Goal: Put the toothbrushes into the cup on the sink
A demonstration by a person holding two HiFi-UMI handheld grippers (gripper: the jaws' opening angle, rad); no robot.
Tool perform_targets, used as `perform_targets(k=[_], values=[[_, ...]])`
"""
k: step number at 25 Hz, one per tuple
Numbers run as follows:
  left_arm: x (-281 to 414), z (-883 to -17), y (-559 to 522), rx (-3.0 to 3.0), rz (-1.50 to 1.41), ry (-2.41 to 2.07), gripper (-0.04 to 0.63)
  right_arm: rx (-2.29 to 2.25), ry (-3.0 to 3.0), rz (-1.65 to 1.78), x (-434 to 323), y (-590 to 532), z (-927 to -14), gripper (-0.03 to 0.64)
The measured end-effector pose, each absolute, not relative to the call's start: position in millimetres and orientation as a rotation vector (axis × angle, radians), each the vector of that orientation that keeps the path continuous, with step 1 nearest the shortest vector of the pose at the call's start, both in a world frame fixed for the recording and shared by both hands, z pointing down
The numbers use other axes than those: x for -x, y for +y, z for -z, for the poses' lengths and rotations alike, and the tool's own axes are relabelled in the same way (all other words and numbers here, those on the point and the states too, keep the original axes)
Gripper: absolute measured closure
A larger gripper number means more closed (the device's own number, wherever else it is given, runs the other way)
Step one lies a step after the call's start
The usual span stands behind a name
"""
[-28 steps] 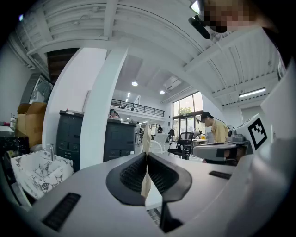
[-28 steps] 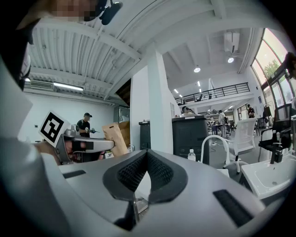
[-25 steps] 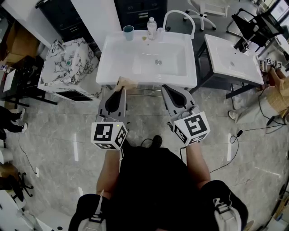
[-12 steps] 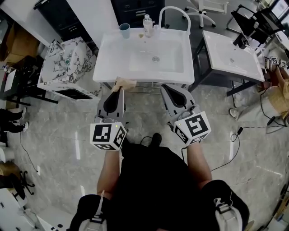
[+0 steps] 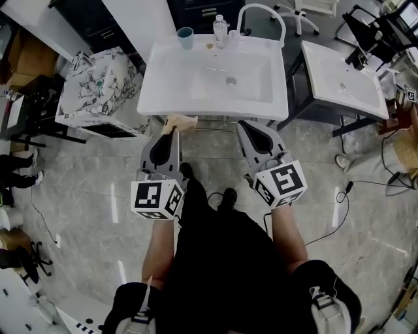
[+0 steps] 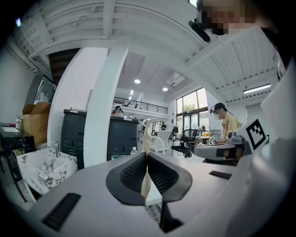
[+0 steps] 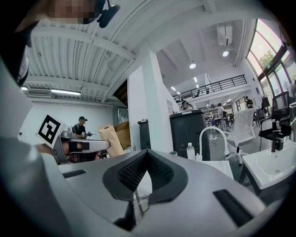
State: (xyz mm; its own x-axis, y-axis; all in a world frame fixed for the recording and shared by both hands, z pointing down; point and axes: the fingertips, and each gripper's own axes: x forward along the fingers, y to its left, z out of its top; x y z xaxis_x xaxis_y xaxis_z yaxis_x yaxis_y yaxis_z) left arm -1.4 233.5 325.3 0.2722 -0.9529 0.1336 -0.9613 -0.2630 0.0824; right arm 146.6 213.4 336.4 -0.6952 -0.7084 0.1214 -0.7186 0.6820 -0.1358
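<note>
A white sink [image 5: 171, 91] stands ahead of me, with a teal cup [image 5: 185, 37] on its back left corner. My left gripper [image 5: 175, 129] hovers just before the sink's front edge, shut on a slim cream-coloured toothbrush bundle [image 5: 181, 121]. In the left gripper view the cream piece [image 6: 146, 134] sticks up between the closed pads, and the cup [image 6: 115, 157] shows small and far off. My right gripper [image 5: 243, 125] is level with it, to the right, shut on nothing. Its pads [image 7: 159, 169] meet at the tip, and the cup [image 7: 174, 153] lies far beyond.
A clear bottle [image 5: 220, 27] and a white arched faucet [image 5: 261, 13] stand at the sink's back edge. A second white sink [image 5: 343, 85] is to the right, a marble-patterned cabinet [image 5: 98, 91] to the left. Cables lie on the floor [image 5: 353, 196] at right.
The sink has shifted slightly in the head view as the person moves. A foot now shows below the left gripper. Both grippers keep their hold and position.
</note>
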Motion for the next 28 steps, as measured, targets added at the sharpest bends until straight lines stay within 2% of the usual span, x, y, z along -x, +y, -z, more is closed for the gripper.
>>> perform_targets(k=[9, 28], values=[[37, -329, 176, -2.437, -0.098, -1.753, 0.572, -1.287, -2.771, -0.271, -113, 163, -337, 0.588], [141, -325, 56, -2.552, -0.035, -1.544, 0.572, -1.438, -2.671, -0.223, 10, 59, -324, 0.588]])
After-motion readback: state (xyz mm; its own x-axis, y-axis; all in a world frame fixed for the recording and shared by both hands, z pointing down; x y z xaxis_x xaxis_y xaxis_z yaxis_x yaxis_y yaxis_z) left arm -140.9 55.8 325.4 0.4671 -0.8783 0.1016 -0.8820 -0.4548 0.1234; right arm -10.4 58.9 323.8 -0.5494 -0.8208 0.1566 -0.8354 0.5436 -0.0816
